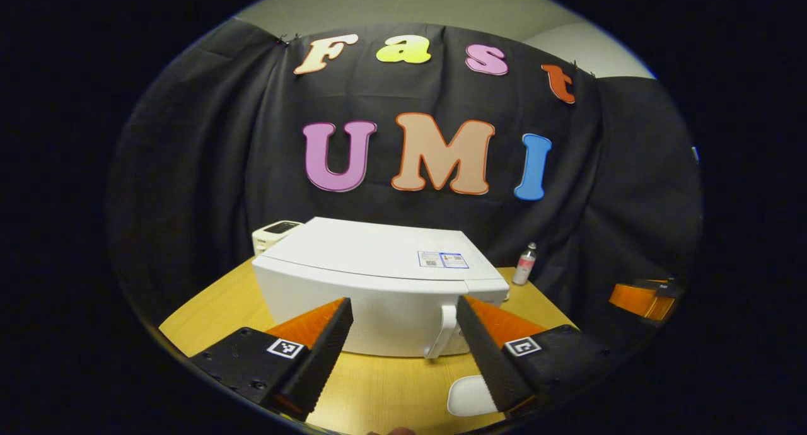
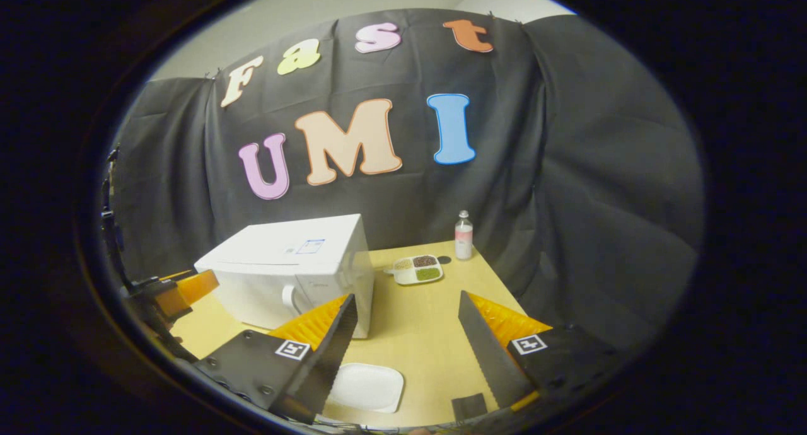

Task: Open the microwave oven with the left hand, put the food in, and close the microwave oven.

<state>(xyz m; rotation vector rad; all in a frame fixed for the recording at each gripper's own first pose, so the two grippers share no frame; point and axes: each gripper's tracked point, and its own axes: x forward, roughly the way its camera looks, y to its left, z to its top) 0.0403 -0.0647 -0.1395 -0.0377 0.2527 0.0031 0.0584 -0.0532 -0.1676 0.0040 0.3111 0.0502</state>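
smooth glossy white microwave [image 1: 378,277], matt light wood table [image 2: 429,321]

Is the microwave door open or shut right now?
Shut: the white box-shaped microwave oven shows its door flush with the body, handle untouched.

Dim booth, strong fisheye bending, fair sharpness at the centre.

Both views were lit from above and somewhat unevenly: the white microwave [image 1: 378,277] was rendered bright on its top, close to washed out, while its front face was left in soft shade. The wooden table [image 2: 416,321] was shown in warm light, with only faint, diffuse shadows cast beneath the objects. The black cloth wall [image 1: 189,170] was left dark, its folds barely separated. Straight edges were curved markedly toward the rims, where brightness was lost to heavy vignetting. Near objects low in each view were slightly softened, and fine print on labels was not resolved.
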